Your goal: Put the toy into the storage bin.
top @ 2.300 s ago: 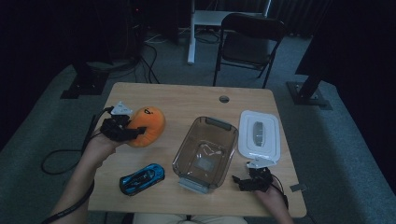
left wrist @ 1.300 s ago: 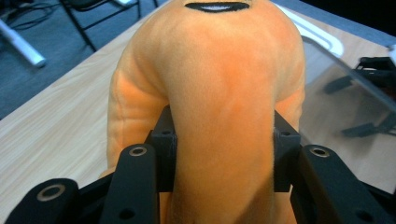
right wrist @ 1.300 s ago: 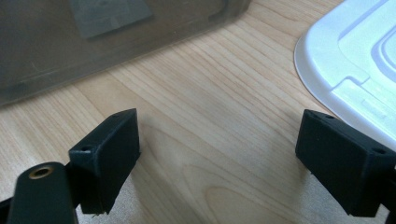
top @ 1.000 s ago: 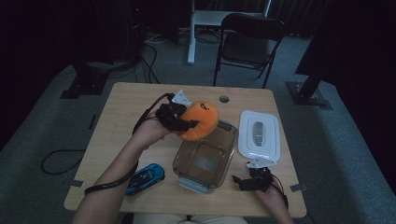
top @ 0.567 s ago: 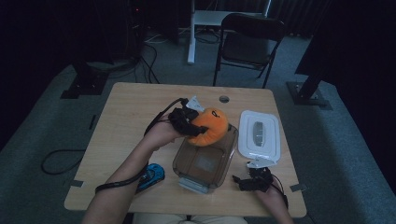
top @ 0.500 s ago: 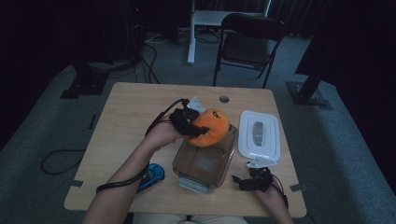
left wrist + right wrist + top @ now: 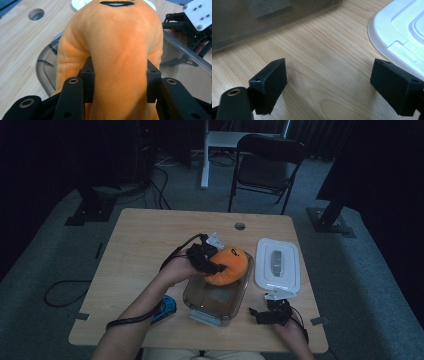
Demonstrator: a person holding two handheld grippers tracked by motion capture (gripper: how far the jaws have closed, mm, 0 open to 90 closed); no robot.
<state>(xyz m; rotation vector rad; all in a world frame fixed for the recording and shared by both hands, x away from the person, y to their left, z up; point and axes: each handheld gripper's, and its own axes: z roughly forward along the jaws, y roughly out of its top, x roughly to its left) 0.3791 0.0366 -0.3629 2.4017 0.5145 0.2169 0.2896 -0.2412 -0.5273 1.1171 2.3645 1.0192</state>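
Closest to the person, the right gripper (image 7: 270, 312) rests on the table (image 7: 140, 250) just beside the near right corner of the clear container (image 7: 212, 295), its jaws spread wide with nothing but bare wood between them; in the right gripper view the container's wall (image 7: 262, 22) lies ahead at one side and the white lid (image 7: 402, 32) at the other. On the container's other near side, a blue toy car (image 7: 165, 306) lies on the table, partly hidden under the person's left forearm. Farther on, the left gripper (image 7: 207, 260) reaches over the container from its left, jaws clamped on an orange plush toy (image 7: 227, 265), whose soft body bulges out around the pads (image 7: 88, 80). The plush hangs over the far end of the container, its lower part down at the rim; I cannot tell whether it touches the bottom. The white lid (image 7: 277, 265) lies flat on the table just right of the container. Beyond the container, a round hole (image 7: 240, 226) sits in the tabletop near the far edge, and past the table stands a dark folding chair (image 7: 267, 165).
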